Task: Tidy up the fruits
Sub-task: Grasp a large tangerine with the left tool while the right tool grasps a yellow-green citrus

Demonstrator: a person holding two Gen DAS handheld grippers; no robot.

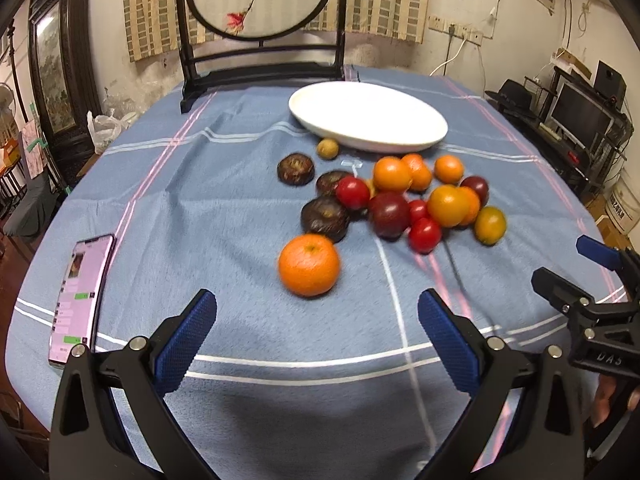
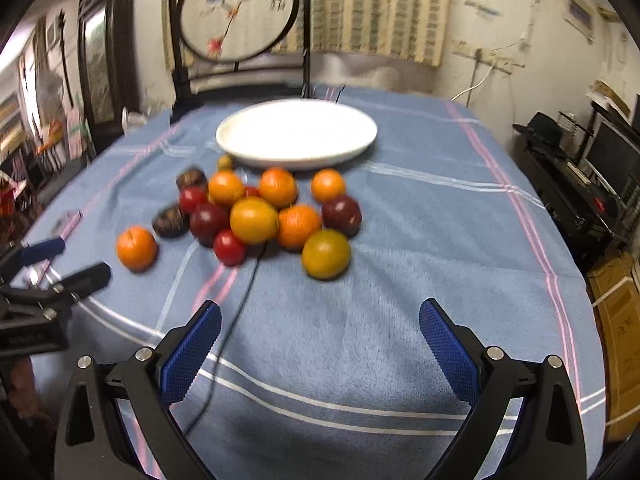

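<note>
A pile of fruit lies on the blue tablecloth: several oranges, red tomatoes, dark plums and dark brown round fruits. One orange (image 1: 309, 265) (image 2: 136, 248) sits apart at the pile's near left, just ahead of my left gripper (image 1: 317, 320), which is open and empty. A yellow-green citrus (image 2: 326, 254) (image 1: 490, 225) is nearest my right gripper (image 2: 320, 330), also open and empty. An empty white plate (image 1: 367, 116) (image 2: 297, 133) stands behind the pile. Each gripper shows at the edge of the other's view.
A phone (image 1: 78, 300) with a lit screen lies at the table's near left. A dark-framed embroidered screen (image 1: 262, 20) stands at the far edge. A thin black cable (image 2: 236, 312) runs from the pile toward me. Shelves with monitors stand to the right.
</note>
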